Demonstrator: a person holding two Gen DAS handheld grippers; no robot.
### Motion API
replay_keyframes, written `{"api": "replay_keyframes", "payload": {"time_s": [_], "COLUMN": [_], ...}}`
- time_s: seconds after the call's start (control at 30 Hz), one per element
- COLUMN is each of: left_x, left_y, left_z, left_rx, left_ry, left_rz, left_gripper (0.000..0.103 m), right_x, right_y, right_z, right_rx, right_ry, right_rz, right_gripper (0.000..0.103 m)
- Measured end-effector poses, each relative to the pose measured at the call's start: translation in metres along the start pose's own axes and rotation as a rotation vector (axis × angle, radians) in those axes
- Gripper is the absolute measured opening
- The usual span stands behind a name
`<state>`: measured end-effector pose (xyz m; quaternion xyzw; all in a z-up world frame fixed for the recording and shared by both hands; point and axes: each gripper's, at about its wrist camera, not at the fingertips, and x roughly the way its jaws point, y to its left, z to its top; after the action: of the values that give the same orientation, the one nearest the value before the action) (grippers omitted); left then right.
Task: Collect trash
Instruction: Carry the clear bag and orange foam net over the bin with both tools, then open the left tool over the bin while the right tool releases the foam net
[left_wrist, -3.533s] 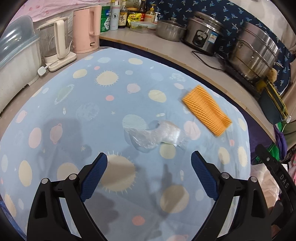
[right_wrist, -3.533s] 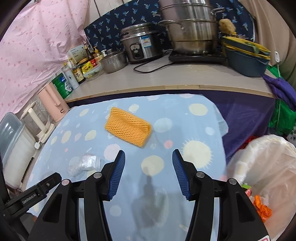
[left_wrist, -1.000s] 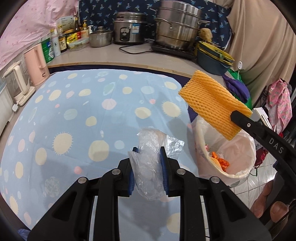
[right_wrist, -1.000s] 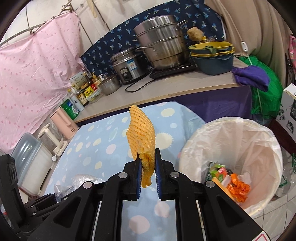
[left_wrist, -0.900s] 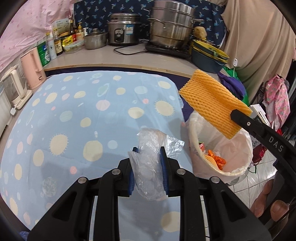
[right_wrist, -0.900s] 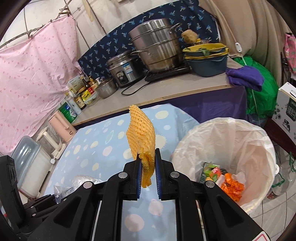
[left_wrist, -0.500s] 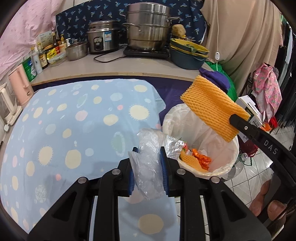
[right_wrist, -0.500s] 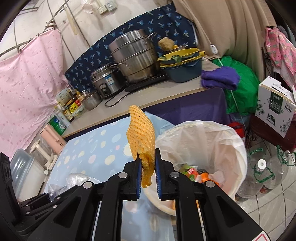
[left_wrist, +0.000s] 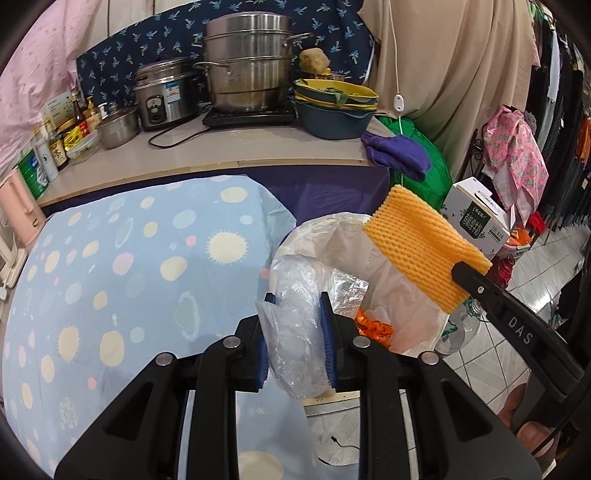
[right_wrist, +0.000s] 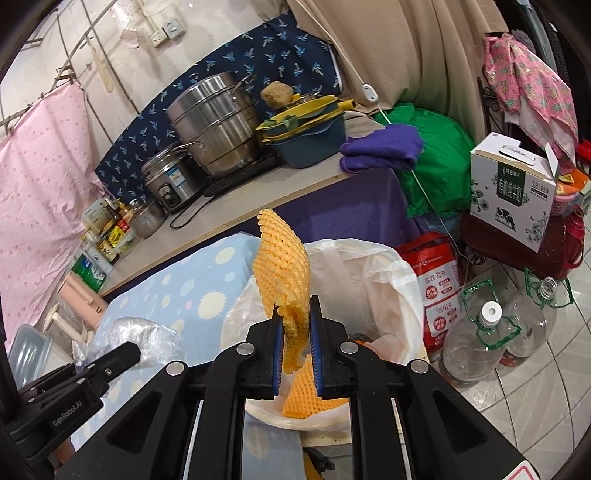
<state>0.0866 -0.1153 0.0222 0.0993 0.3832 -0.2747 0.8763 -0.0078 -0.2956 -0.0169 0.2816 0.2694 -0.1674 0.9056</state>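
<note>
Because the bin (left_wrist: 321, 236) stands beside the worktop (left_wrist: 122, 266), the left tongs (left_wrist: 296, 336) hang at its rim, clamped on a wrapper (left_wrist: 295, 321). From the right, the other tongs (right_wrist: 295, 338) pinch foam netting (right_wrist: 282, 273) over the liner — both seem poised to drop.

The trash bin (left_wrist: 413, 295) shows only its white liner, its contents mostly masked by the clear plastic wrapper (left_wrist: 295, 332) and orange foam net (left_wrist: 421, 254); bottle labels unreadable.
</note>
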Motion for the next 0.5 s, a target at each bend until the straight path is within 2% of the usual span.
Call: {"api": "replay_keyframes", "payload": {"time_s": [0.23,0.5], "left_x": [0.014,0.03], "left_y": [-0.019,-0.03], "left_z": [0.007,0.014], "left_rx": [0.03,0.049], "left_ry": [0.005,-0.028], "left_rz": [0.0,0.032], "left_gripper": [0.022,0.022], "right_x": [0.007,0.019], "right_y": [-0.014,-0.018], "right_z": [-0.002,-0.003], "right_rx": [0.021,0.012], "right_ry": [0.02,0.046], "right_rz": [-0.029,-0.063], "right_gripper": [0.012,0.012]}}
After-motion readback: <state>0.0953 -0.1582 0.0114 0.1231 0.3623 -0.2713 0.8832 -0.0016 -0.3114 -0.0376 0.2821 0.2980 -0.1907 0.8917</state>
